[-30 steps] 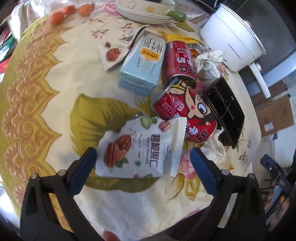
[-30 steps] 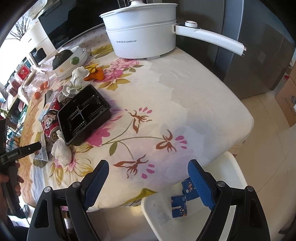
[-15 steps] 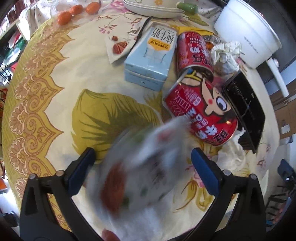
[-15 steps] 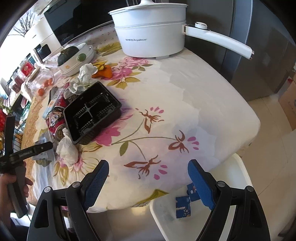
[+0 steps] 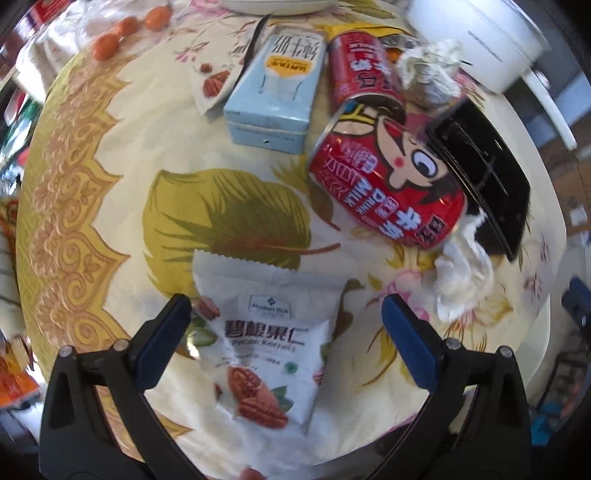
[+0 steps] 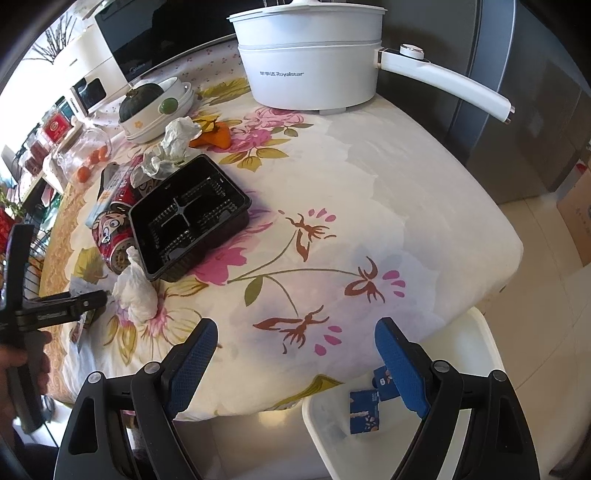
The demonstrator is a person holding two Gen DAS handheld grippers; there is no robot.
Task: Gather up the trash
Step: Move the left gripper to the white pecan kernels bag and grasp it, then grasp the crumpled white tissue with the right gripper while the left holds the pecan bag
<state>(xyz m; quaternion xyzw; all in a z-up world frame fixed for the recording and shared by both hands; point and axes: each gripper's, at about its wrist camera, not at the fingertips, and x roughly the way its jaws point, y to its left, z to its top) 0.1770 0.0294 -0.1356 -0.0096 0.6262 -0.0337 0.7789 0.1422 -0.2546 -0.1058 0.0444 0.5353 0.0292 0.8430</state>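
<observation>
A white pecan packet (image 5: pixel 266 332) lies flat on the flowered tablecloth between the fingers of my left gripper (image 5: pixel 286 301), which is open; the pads do not press it. Beyond it lie a red cartoon can (image 5: pixel 388 184), a second red can (image 5: pixel 362 70), a pale blue carton (image 5: pixel 277 92), a torn packet (image 5: pixel 214 81), a white tissue (image 5: pixel 465 280), crumpled paper (image 5: pixel 428 74) and a black plastic tray (image 5: pixel 480 162). My right gripper (image 6: pixel 295 328) hangs open over the table's near edge, above a white bin (image 6: pixel 406 424) holding small blue cartons (image 6: pixel 364 415). The left gripper (image 6: pixel 85 301) shows at the left in the right wrist view.
A white electric pot (image 6: pixel 310 62) with a long handle stands at the back. A bowl with a green squash (image 6: pixel 155 107), orange peel (image 6: pixel 214 136) and small tomatoes (image 5: pixel 125 33) sit behind the trash. A grey fridge and a cardboard box (image 6: pixel 576 206) stand right.
The pecan packet has swung from lying sideways to standing lengthwise between the left fingers, and sits nearer the camera. The left gripper has shifted over the table. The right gripper has stayed put.
</observation>
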